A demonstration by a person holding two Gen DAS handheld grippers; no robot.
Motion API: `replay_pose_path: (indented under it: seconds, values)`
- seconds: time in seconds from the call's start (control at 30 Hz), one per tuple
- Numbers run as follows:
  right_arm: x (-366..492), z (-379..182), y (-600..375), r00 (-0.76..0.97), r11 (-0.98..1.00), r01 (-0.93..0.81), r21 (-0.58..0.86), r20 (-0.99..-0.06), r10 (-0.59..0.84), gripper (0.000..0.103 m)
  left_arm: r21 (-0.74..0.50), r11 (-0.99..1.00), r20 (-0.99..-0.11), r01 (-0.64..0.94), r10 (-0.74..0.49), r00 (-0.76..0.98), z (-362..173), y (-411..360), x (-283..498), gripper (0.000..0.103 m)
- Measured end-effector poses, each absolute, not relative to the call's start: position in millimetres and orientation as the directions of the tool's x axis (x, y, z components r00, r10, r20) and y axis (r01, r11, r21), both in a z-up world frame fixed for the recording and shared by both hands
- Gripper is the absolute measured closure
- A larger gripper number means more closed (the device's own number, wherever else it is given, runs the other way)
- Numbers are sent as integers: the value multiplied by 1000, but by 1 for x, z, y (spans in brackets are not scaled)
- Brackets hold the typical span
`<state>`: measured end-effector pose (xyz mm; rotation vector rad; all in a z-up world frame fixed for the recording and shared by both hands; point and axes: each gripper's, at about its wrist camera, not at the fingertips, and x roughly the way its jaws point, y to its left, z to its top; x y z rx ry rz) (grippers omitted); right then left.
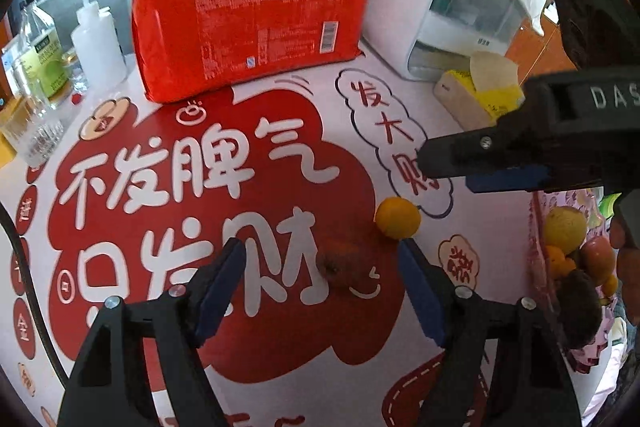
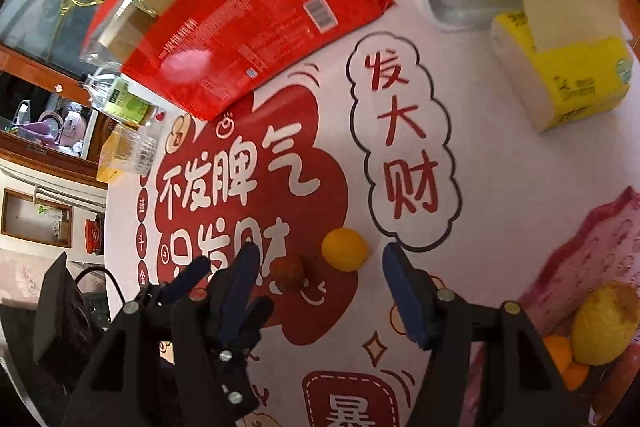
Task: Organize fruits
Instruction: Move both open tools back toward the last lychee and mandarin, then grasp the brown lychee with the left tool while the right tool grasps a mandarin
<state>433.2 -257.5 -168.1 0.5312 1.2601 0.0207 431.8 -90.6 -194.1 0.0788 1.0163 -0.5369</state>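
A: What do the left tongs (image 1: pixel 322 269) do?
B: They hang open over the counter (image 1: pixel 280 367). Nothing is in them. A small brown-red fruit (image 1: pixel 340 269) lies between their blue pads, not touched.
A: And the right tongs (image 2: pixel 316 287)?
B: Open too, and empty. The same brown-red fruit and a small orange (image 2: pixel 345 249) lie just past their tips.
A: Do the two fruits touch?
B: They sit just beside each other. I cannot tell if they touch.
A: Where are the other fruits?
B: In a pink bag (image 2: pixel 600 239) at the right. A yellow pear (image 2: pixel 606 325) lies on top.
A: What is farther back?
B: A yellow tissue pack (image 2: pixel 568 83) and a red pack of paper cups (image 1: pixel 248 19).
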Motion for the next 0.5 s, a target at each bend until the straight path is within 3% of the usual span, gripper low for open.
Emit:
replay_pose_path:
  seconds: [0.17, 0.37, 0.5]
  values:
    - [444, -193, -250, 258, 876, 281, 392, -910, 324, 40, -192, 865, -837, 464, -391, 383, -210, -95, 441, 36]
    - [451, -208, -249, 221, 884, 287, 370, -923, 315, 51, -237, 850, -837, 471, -425, 346, -223, -97, 446, 45]
    - [454, -214, -248, 204, 894, 292, 341, -935, 290, 53, -248, 846, -838, 472, -432, 333, -230, -98, 447, 49]
